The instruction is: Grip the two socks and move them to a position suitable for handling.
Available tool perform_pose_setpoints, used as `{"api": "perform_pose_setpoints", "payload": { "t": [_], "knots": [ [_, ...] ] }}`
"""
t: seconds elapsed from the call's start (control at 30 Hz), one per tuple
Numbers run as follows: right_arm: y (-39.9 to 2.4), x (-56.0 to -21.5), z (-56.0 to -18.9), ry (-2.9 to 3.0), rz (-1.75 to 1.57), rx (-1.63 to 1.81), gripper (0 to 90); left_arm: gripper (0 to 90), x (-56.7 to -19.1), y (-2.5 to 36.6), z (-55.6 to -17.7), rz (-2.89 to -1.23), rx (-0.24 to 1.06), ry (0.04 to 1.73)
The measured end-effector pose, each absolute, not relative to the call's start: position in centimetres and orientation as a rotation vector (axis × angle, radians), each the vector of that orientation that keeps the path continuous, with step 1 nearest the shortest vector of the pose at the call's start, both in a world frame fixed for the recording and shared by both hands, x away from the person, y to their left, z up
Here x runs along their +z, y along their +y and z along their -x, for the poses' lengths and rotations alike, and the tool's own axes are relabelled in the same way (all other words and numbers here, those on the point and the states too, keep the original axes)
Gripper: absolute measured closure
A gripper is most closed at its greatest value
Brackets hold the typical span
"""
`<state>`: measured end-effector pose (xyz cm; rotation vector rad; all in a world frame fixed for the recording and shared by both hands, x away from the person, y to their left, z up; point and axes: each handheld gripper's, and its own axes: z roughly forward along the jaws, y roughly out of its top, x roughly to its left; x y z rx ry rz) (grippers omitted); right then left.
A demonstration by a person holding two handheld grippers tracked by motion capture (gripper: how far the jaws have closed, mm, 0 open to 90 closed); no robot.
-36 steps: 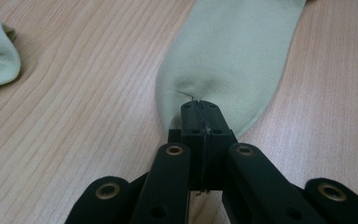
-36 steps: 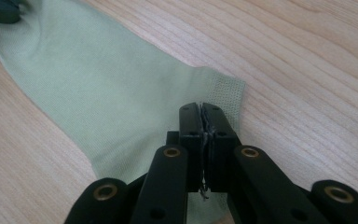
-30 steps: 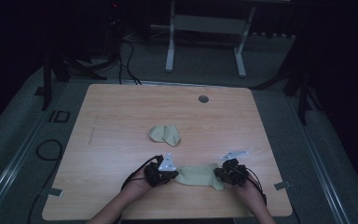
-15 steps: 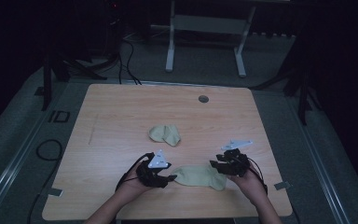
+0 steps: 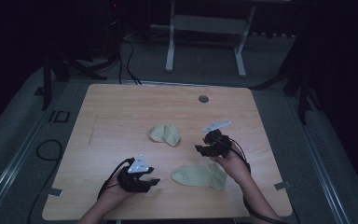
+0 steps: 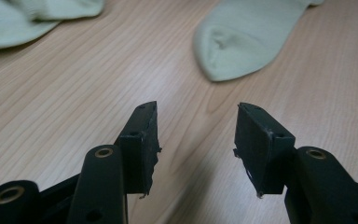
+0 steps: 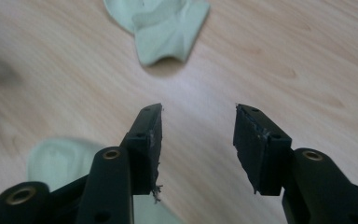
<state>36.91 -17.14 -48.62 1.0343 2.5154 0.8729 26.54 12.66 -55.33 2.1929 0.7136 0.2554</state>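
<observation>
Lying flat on the wooden bench (image 5: 121, 116), near its front edge: one pale green sock (image 5: 199, 177), spread out lengthwise between the two hands; apart from it, toward the bench centre, a second sock (image 5: 165, 134), bunched and folded over itself. Judged light, limp and thin; no stiffness to lever against; cloth unlikely to slip from rubbery pads, likely to sag and drape from any single hold; not fragile. Best taken at an edge or end, toe or cuff, with a shallow pinch off the bench surface; on the bunched sock, at a raised fold. Left claw (image 5: 150, 179), low at the flat sock's left end: jaws just opened, standing apart, nothing between them. Right claw (image 5: 204, 150), raised above the flat sock's right end and pointed toward the bunched one: jaws likewise just opened, apart, empty. Small round grommet (image 5: 203, 99) at the far edge.
</observation>
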Motion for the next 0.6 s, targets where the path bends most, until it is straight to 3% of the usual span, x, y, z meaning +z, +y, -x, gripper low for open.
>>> {"api": "perform_pose_setpoints", "payload": {
  "t": [0.6],
  "knots": [
    [-9.0,-48.9,-42.1,2.574,-1.022,0.859,47.1,49.0,-56.2,14.9,-25.2,-2.191,0.210,0.764]
  ]
}}
